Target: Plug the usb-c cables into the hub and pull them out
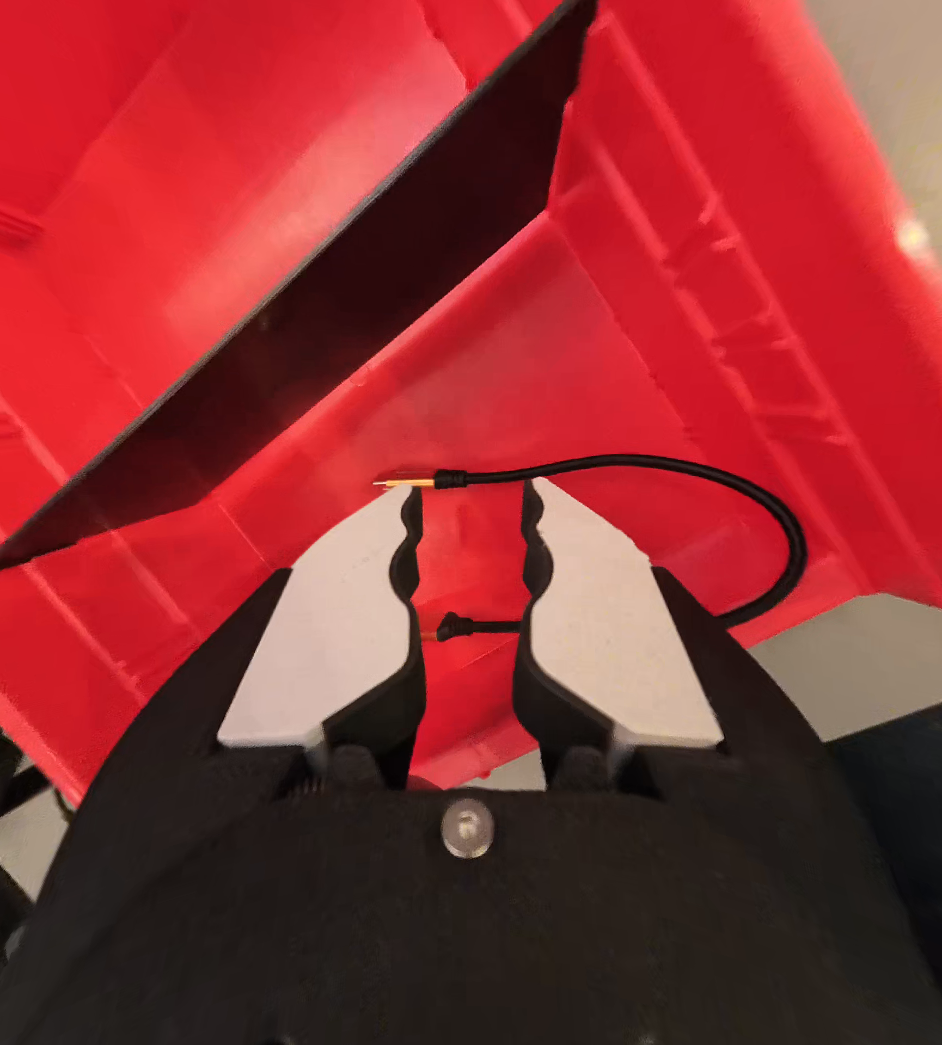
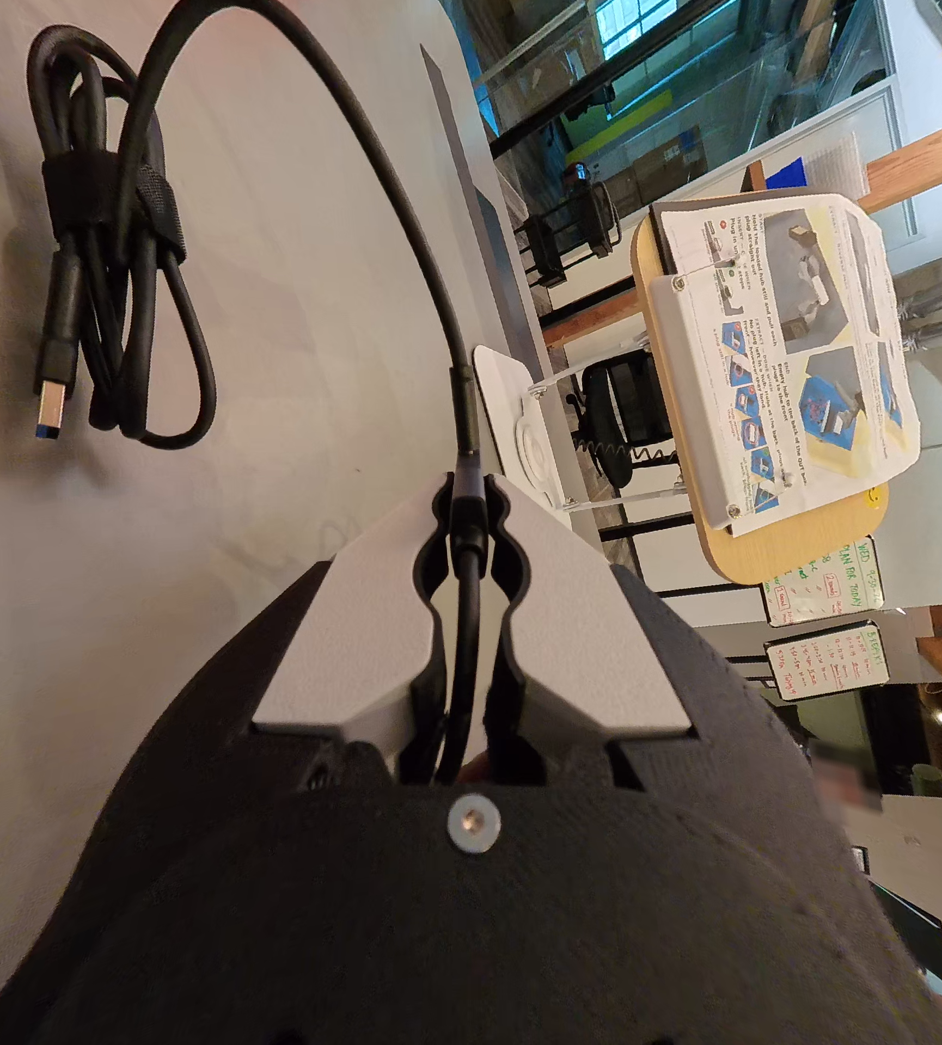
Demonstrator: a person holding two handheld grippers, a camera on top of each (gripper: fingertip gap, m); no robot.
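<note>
In the left wrist view my left gripper [image 1: 471, 495] is open and empty, inside a red bin [image 1: 683, 283]. A short black cable [image 1: 791, 543] lies on the bin floor. Its gold plug [image 1: 406, 483] is just beyond my left fingertip, and its other plug [image 1: 449, 626] shows between the fingers. In the right wrist view my right gripper [image 2: 469, 492] is shut on a thin grey hub [image 2: 466, 480], seen edge-on. A black plug [image 2: 464, 407] sits in the hub's far end. Its cable [image 2: 344, 96] arcs to a strapped bundle [image 2: 112, 249] with a silver plug [image 2: 50, 407].
A black divider panel [image 1: 316, 316] leans across the red bin. The bundle lies on a white table [image 2: 287, 283] whose edge [image 2: 474, 198] runs past the gripper. Beyond it are a wooden stand with printed sheets [image 2: 785, 350], a black chair [image 2: 621, 396] and whiteboards [image 2: 825, 667]. Tip to tip, the grippers are about 45 cm apart.
</note>
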